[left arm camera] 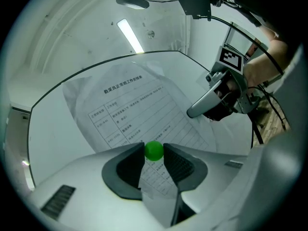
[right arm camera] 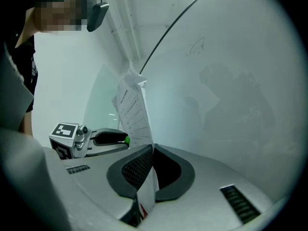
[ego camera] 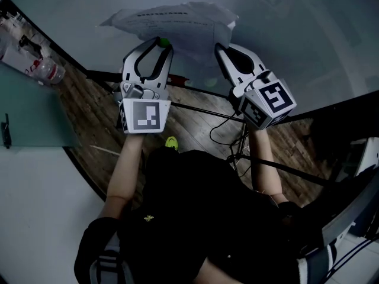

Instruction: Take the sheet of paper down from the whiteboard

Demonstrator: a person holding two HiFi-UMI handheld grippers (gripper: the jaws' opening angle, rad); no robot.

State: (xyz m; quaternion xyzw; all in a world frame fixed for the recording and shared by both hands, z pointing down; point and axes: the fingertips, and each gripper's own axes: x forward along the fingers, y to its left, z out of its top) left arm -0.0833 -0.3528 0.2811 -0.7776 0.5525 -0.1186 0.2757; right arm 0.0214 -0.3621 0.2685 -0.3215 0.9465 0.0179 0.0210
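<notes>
With the sheet of paper (ego camera: 177, 22) crumpled against the whiteboard (ego camera: 296, 28), the right gripper (right arm camera: 150, 150) clamped shut on its edge and the left gripper (left arm camera: 154, 147) pinching the green magnet (ego camera: 164, 41) on it, an early pull by the right could have torn the sheet, or the round magnet could have slipped free.

Whiteboard (ego camera: 320, 28) right of paper (ego camera: 177, 19) open; below, stand bars (ego camera: 296, 173), cable (ego camera: 220, 129) probably hinder passage.
</notes>
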